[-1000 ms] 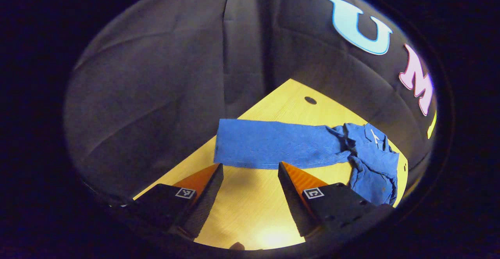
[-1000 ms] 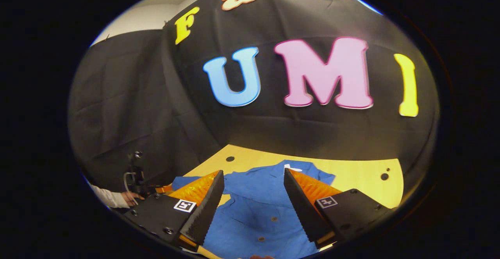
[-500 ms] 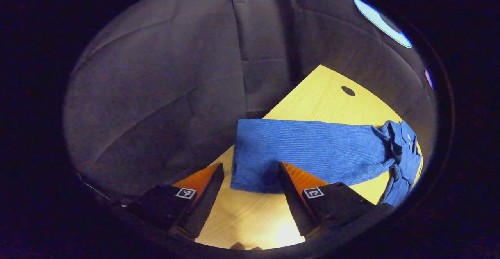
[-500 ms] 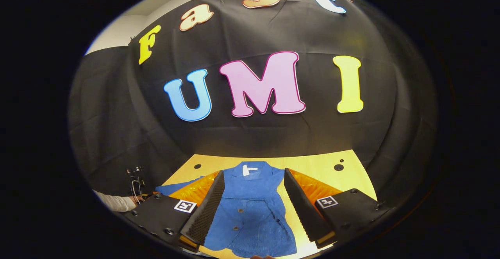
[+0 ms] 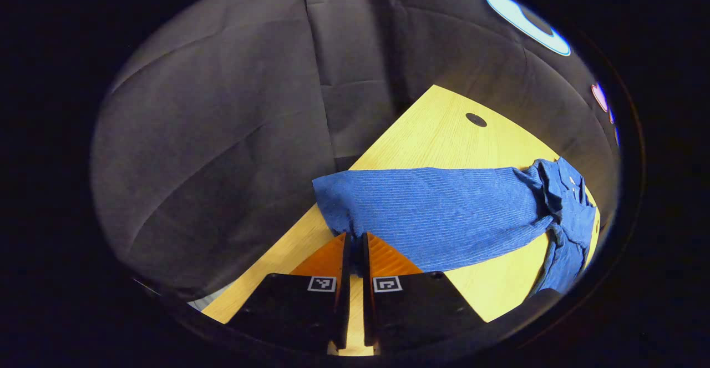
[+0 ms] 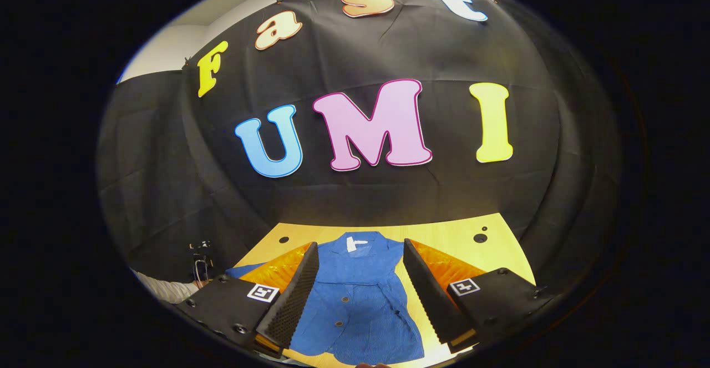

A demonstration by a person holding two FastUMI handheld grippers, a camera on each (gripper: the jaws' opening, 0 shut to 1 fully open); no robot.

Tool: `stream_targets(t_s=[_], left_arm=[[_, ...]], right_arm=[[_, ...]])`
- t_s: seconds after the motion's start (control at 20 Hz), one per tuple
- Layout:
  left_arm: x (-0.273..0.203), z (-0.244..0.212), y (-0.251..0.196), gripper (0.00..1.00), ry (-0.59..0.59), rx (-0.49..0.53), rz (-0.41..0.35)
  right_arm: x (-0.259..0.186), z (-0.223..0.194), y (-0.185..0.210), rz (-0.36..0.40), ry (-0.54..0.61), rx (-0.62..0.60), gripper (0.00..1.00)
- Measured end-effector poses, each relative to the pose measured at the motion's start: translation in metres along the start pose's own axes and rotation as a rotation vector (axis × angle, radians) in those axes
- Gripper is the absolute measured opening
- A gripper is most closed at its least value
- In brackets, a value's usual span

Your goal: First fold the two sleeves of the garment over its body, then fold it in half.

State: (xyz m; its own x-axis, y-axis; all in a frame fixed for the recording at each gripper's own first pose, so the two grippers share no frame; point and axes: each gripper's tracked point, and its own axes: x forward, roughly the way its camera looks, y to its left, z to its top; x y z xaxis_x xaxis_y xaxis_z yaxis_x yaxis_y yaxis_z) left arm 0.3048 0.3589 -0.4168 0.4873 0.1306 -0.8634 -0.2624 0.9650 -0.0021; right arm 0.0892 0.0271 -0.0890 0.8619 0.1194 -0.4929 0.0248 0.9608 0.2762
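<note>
A blue button-up garment (image 6: 355,301) lies flat on the wooden table (image 6: 444,229), collar toward the far wall. One long sleeve (image 5: 444,212) stretches out across the table (image 5: 432,129) in the left gripper view, with the bunched body (image 5: 566,218) at the right. My left gripper (image 5: 354,238) is shut on the near corner of that sleeve's cuff, which is crumpled and slightly raised there. My right gripper (image 6: 360,248) hangs open above the garment's front, its fingers on either side of the buttoned placket, with nothing held.
Black cloth walls stand close behind the table on all sides. Small round holes (image 5: 476,119) mark the tabletop near the far corners. At the left of the right gripper view, a person's hand in a pale sleeve (image 6: 161,290) holds the other gripper (image 6: 199,254).
My left gripper moved forward onto the cuff end of the sleeve and went from open to shut on it. The right gripper swung to centre over the garment, then held still.
</note>
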Motion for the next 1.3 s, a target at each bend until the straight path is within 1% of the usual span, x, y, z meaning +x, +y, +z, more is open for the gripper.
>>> stream_targets(t_s=[0.05, 0.1, 0.35, 0.4, 0.5, 0.6, 0.8, 0.85, 0.95, 1.0, 1.15, 1.25, 1.3], left_arm=[[0.001, 0.000, -0.001, 0.08, 0.012, -0.031, 0.000], [-0.004, 0.003, -0.005, 0.00, 0.016, -0.044, -0.014], [-0.025, 0.021, -0.028, 0.00, -0.034, 0.033, -0.072], [-0.033, 0.027, -0.038, 0.00, -0.045, 0.031, -0.099], [-0.057, 0.042, -0.067, 0.00, -0.085, 0.025, -0.182], [-0.082, 0.057, -0.103, 0.00, -0.128, 0.055, -0.257], [-0.129, 0.085, -0.204, 0.00, -0.231, 0.165, -0.406], [-0.143, 0.090, -0.233, 0.00, -0.258, 0.191, -0.452], [-0.169, 0.104, -0.297, 0.00, -0.356, 0.239, -0.549], [-0.184, 0.104, -0.330, 0.00, -0.375, 0.281, -0.594], [-0.205, 0.077, -0.419, 0.00, -0.374, 0.411, -0.712], [-0.208, 0.055, -0.477, 0.00, -0.332, 0.452, -0.782], [-0.204, 0.042, -0.499, 0.00, -0.307, 0.476, -0.806]], right_arm=[[-0.001, -0.002, -0.002, -0.004, 0.002, -0.007, 0.96], [-0.003, -0.004, -0.004, -0.008, 0.005, -0.015, 0.96], [-0.007, -0.011, -0.008, -0.008, 0.022, 0.004, 0.96], [-0.007, -0.010, -0.010, -0.008, 0.017, 0.008, 0.96], [-0.006, -0.010, -0.013, -0.004, 0.014, 0.022, 0.96], [-0.005, -0.014, -0.016, 0.004, 0.023, 0.040, 0.96], [-0.007, -0.013, -0.024, 0.021, 0.024, 0.048, 0.96], [-0.009, -0.012, -0.027, 0.023, 0.022, 0.047, 0.96], [-0.013, -0.013, -0.038, 0.015, 0.024, 0.049, 0.96], [-0.016, -0.015, -0.044, 0.010, 0.025, 0.057, 0.96], [-0.028, -0.021, -0.064, -0.014, 0.033, 0.085, 0.96], [-0.037, -0.028, -0.081, -0.044, 0.042, 0.096, 0.96], [-0.042, -0.032, -0.088, -0.054, 0.046, 0.108, 0.96]])
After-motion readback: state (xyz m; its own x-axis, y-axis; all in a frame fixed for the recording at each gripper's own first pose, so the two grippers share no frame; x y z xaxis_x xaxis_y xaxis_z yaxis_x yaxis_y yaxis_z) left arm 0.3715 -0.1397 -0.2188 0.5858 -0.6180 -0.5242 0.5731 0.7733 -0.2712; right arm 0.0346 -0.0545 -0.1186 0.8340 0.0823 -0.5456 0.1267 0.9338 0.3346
